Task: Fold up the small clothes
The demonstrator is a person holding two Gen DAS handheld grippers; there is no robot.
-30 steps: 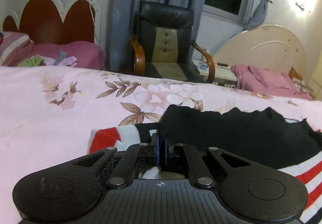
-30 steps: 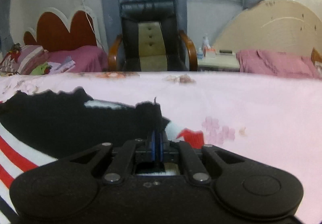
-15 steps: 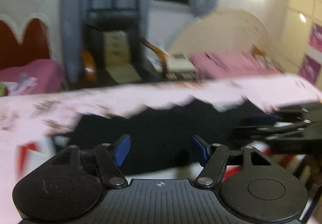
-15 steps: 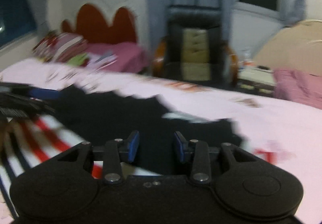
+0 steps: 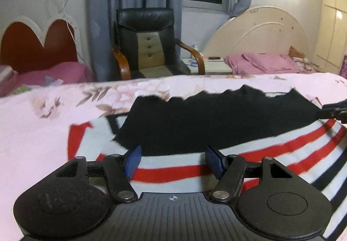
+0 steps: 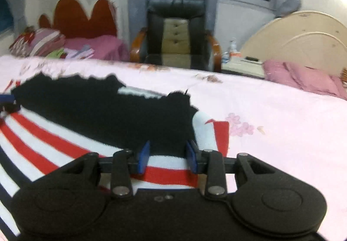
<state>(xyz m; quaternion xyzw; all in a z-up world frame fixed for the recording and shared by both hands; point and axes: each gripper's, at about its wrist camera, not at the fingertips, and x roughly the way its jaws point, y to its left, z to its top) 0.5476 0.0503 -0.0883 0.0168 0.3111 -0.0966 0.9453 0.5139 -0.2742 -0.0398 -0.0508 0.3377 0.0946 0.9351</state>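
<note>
Sweater (image 5: 216,124) lies flat on the bed (image 5: 43,132), black upper part away from the cameras, striped body near. Left tongs (image 5: 173,159) and right tongs (image 6: 168,154) both gape apart over the stripes, holding nothing. For the next fold, I would pinch matching points near each side edge and lift evenly so the knit keeps square. Bare bedspread spreads beyond both sleeves; the chair (image 5: 149,46) stands well clear past the far edge.
</note>
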